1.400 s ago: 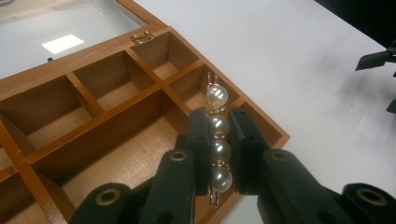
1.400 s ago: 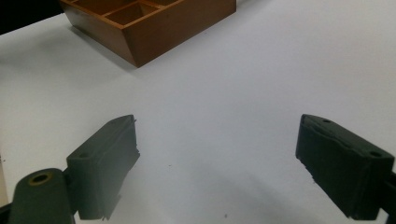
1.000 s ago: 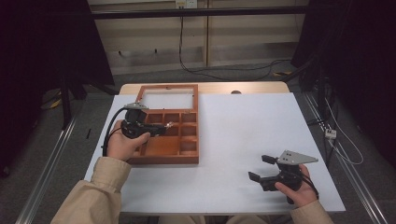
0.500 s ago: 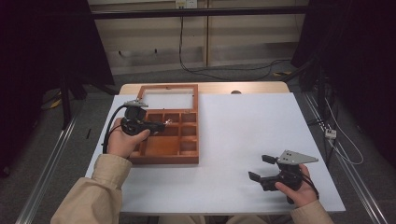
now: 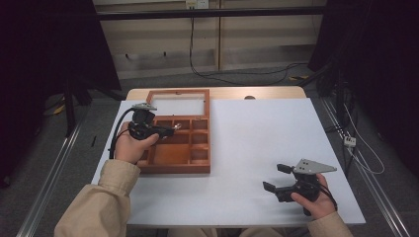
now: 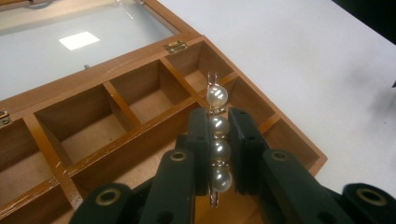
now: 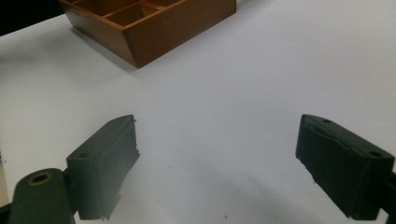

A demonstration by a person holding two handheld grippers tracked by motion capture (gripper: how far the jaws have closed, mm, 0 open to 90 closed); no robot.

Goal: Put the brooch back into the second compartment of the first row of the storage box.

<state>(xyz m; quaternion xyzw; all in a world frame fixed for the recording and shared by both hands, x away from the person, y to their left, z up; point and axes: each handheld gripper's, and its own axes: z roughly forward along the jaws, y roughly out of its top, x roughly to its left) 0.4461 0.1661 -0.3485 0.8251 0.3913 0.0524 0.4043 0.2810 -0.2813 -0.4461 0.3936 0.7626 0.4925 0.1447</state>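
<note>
High view:
- Table [image 5: 257, 148]: white top, wooden strip showing along the far edge.
- Box [image 5: 180, 136]: wooden, compartmented, lying on the left half of the table with its glass lid [image 5: 177, 105] folded open toward the far side.
- Left gripper [image 5: 168, 131]: hovering over the box's upper left compartments, jaws pointing right; something small is glinting at the tips, too small to read here.
- Left hand [image 5: 131, 145]: wrapping the gripper's handle, tan sleeve [image 5: 96, 202] coming in from the bottom.
- Right gripper [image 5: 276, 178]: sitting low over bare table near the front right, well apart from the box, jaws pointing left and spread.
- Right hand [image 5: 316, 197]: holding that gripper from below.

Left gripper view:
- Left gripper [image 6: 219, 135]: jaws closing tight on a pin.
- Pin [image 6: 218, 140]: four pearls in a row on a metal clip, standing upright between the jaws; top pearl and clip end sticking out above, bottom pearl hanging below.
- Box [image 6: 116, 116]: lying beneath, compartments appearing empty, brass hinge [image 6: 175, 45] on the back rail, lid [image 6: 84, 42] beyond it reflecting a light.

Right gripper view:
- Right gripper [image 7: 217, 163]: jaws standing wide apart, gripping nothing, white table [image 7: 224, 93] between them.
- Box [image 7: 154, 23]: corner showing at the top left, far from the jaws.
</note>
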